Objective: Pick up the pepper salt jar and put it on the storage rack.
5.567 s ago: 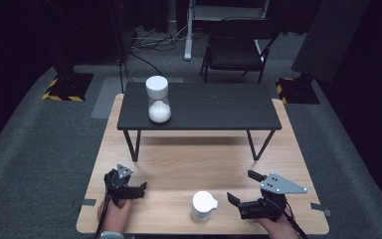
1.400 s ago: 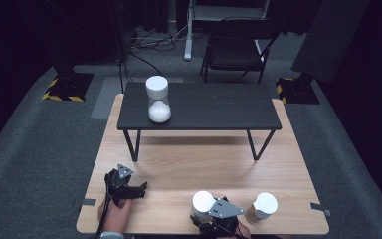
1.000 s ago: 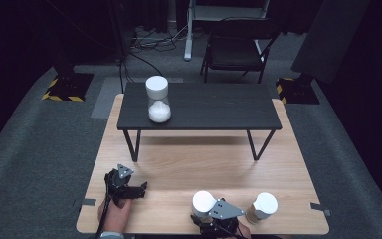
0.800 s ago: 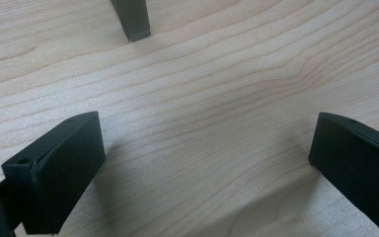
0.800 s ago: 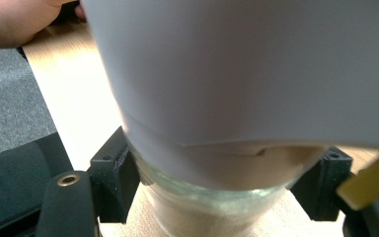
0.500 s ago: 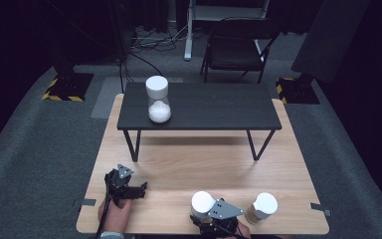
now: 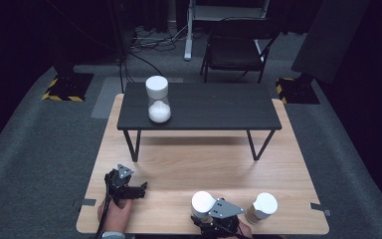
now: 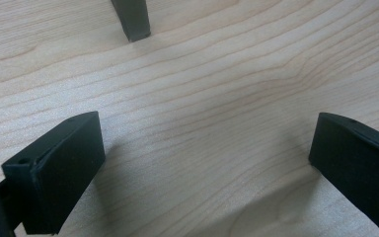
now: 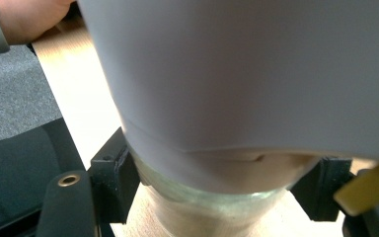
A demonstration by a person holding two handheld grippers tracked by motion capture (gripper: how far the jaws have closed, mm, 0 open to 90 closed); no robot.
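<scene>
The right tongs moved left, from the second jar onto the white-capped jar.

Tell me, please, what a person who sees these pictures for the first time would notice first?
Probably the three white-capped jars: one stands on the small black table, and two wait at the near edge of the wooden table. The right tongs are shut on the jar with the white cap, beside the other jar. The left tongs rest open on the wood.

Big flat table of light wood. On top: small black table with thin legs, two white-capped glass jars near front edge, and black left gripper.
</scene>
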